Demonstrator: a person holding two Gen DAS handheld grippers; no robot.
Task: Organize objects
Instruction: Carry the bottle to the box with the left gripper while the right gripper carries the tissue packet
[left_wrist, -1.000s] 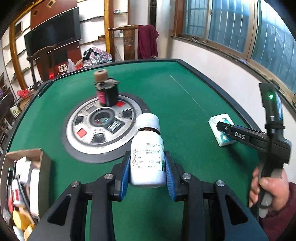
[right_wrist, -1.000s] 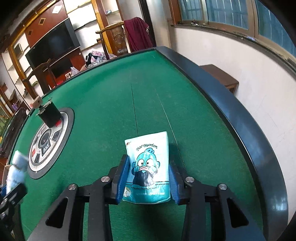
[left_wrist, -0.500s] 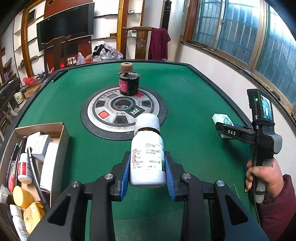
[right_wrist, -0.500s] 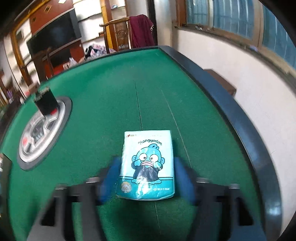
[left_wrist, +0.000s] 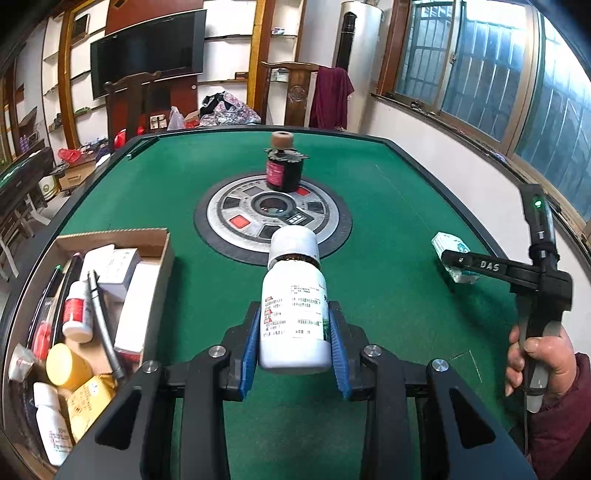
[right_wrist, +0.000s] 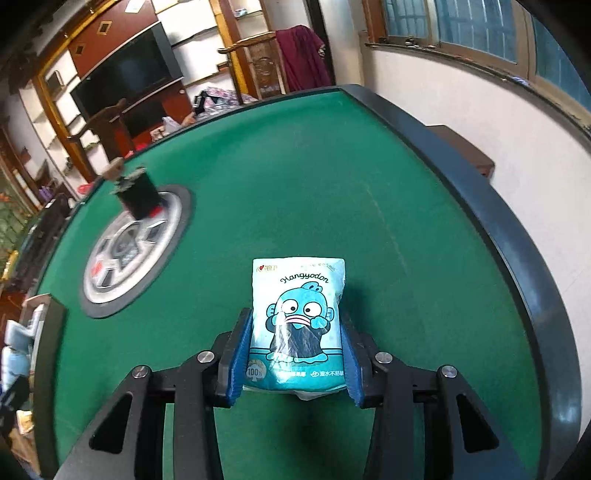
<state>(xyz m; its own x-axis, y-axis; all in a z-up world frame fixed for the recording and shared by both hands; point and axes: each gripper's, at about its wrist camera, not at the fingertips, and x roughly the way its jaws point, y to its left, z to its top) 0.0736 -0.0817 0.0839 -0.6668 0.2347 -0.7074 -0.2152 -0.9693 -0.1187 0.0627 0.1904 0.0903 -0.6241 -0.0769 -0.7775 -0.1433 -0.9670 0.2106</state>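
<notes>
Left wrist view: at the lower centre the left gripper (left_wrist: 294, 341) is seen with its jaws closed on a white medicine bottle (left_wrist: 294, 312), which is held clear above the green table (left_wrist: 388, 236). At the lower left a cardboard box (left_wrist: 155, 254) is already filled with small bottles, cartons and a yellow jar, so part of the sorting is judged done; the bottle is judged to belong there next. At the right edge the right gripper (left_wrist: 460, 264) is held by a hand (left_wrist: 535, 362), its tip at a tissue packet (left_wrist: 452, 251). In the right wrist view the jaws have just been closing around that tissue packet (right_wrist: 297, 321); the blue pads sit at its sides, but whether they press it cannot be told. Farther off, a dark jar (left_wrist: 284, 171) topped by a small roll is left standing on the round centre panel (left_wrist: 221, 206).

The box's near end is cut off by the frame. The bottle's label is too small to read. The left part of the right wrist view is blurred.
</notes>
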